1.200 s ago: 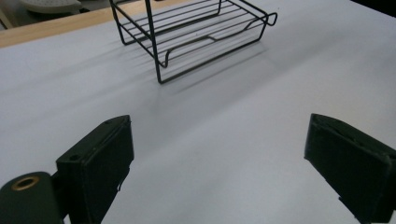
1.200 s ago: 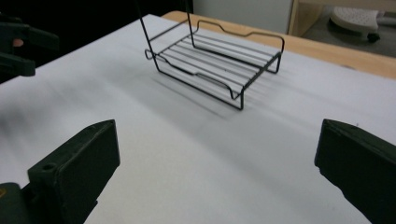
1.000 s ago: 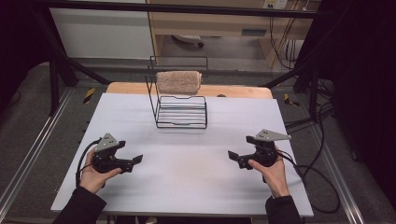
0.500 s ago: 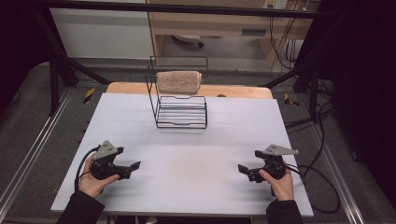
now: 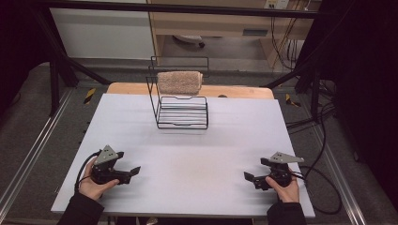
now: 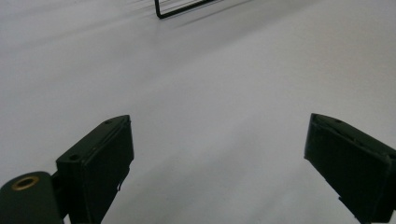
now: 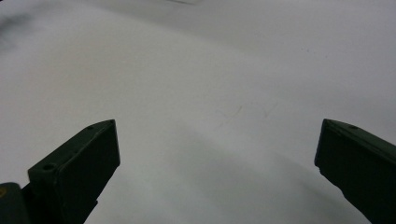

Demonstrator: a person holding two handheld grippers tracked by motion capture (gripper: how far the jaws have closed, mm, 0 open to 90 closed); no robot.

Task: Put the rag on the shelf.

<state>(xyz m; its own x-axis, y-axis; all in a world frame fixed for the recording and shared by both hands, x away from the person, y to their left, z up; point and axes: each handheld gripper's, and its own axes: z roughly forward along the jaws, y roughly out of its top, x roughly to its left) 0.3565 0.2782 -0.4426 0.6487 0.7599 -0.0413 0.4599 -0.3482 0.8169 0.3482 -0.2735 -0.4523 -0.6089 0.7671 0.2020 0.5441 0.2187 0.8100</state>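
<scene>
A black wire rack (image 5: 180, 104) stands at the far middle of the white table (image 5: 187, 145). A folded tan towel (image 5: 179, 82) lies on its top tier. My left gripper (image 5: 132, 171) rests low at the near left, held by a hand, jaws wide apart and empty. My right gripper (image 5: 248, 178) sits at the near right, also open with nothing between its jaws. In the left gripper view (image 6: 217, 168) the rack's base corner (image 6: 184, 7) shows far off at the top. The right gripper view (image 7: 217, 168) looks over bare table.
A wooden board edge (image 5: 234, 91) runs behind the table. Black frame posts (image 5: 56, 70) and cables (image 5: 324, 187) flank the table on the grey floor. Bare table surface lies between the two grippers and the rack.
Both grippers have drawn back toward the table's near edge and spread a little further apart. Their jaws stay open. The rack and towel have not moved.
</scene>
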